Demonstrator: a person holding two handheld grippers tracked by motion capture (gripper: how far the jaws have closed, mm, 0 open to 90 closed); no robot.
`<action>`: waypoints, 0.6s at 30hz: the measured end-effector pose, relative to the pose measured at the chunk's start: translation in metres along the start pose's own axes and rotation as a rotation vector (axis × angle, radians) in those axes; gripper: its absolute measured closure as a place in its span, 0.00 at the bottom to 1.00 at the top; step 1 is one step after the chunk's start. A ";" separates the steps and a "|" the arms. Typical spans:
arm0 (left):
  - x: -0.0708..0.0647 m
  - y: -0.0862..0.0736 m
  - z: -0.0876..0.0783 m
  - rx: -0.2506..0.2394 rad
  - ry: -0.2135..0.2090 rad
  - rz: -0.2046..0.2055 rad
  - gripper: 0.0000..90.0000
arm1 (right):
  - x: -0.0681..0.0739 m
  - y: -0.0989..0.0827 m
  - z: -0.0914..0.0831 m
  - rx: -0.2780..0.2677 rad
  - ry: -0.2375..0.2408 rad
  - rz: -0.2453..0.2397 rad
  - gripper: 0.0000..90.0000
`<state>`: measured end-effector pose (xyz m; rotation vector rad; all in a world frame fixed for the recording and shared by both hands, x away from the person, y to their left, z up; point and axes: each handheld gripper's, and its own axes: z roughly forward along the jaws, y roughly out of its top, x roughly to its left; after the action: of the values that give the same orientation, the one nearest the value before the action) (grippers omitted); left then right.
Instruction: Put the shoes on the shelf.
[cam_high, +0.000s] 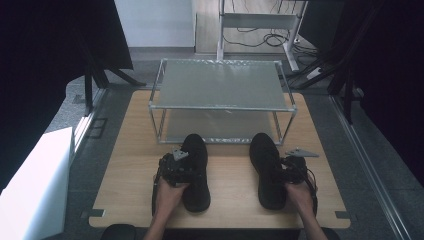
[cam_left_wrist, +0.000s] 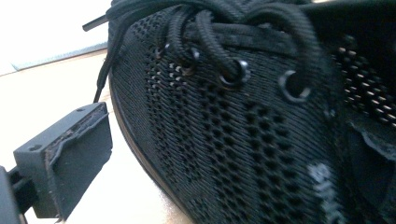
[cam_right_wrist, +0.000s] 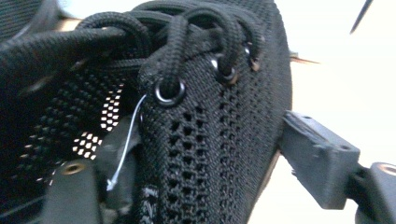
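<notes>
Two black mesh lace-up shoes lie toes-forward on the wooden table (cam_high: 231, 175). At the left shoe (cam_high: 199, 186), my left gripper (cam_high: 176, 169) comes in from its left side. In the left gripper view, that gripper (cam_left_wrist: 229, 135) is open, one jaw outside the sole with a strip of table showing between, the other inside the shoe (cam_left_wrist: 210, 177). My right gripper (cam_high: 292, 167) is at the right shoe (cam_high: 266, 172), on its right side. In the right gripper view, it (cam_right_wrist: 205, 140) is shut on the shoe's laced side wall (cam_right_wrist: 219, 186), outer jaw pressed against the mesh.
A two-tier metal shoe rack (cam_high: 220, 85) stands at the back of the table, just past the shoes' toes, both shelves bare. A white box (cam_high: 35, 185) sits off the table's left side. Dark curtains flank both sides. Table edges lie close behind the heels.
</notes>
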<state>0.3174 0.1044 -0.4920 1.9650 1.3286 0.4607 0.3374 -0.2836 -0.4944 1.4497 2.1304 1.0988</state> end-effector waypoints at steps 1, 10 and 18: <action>0.001 0.000 0.001 -0.012 0.026 0.007 0.00 | 0.000 0.000 0.001 -0.011 -0.037 -0.015 0.38; 0.012 0.001 -0.005 -0.016 0.035 0.003 0.49 | -0.001 0.001 -0.005 -0.043 -0.140 -0.033 0.78; 0.032 -0.003 -0.018 0.000 0.051 -0.039 0.82 | -0.020 -0.003 -0.013 -0.078 -0.051 0.164 0.83</action>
<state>0.3176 0.1403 -0.4849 1.9348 1.3964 0.4950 0.3358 -0.3069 -0.4909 1.6208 1.9398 1.1748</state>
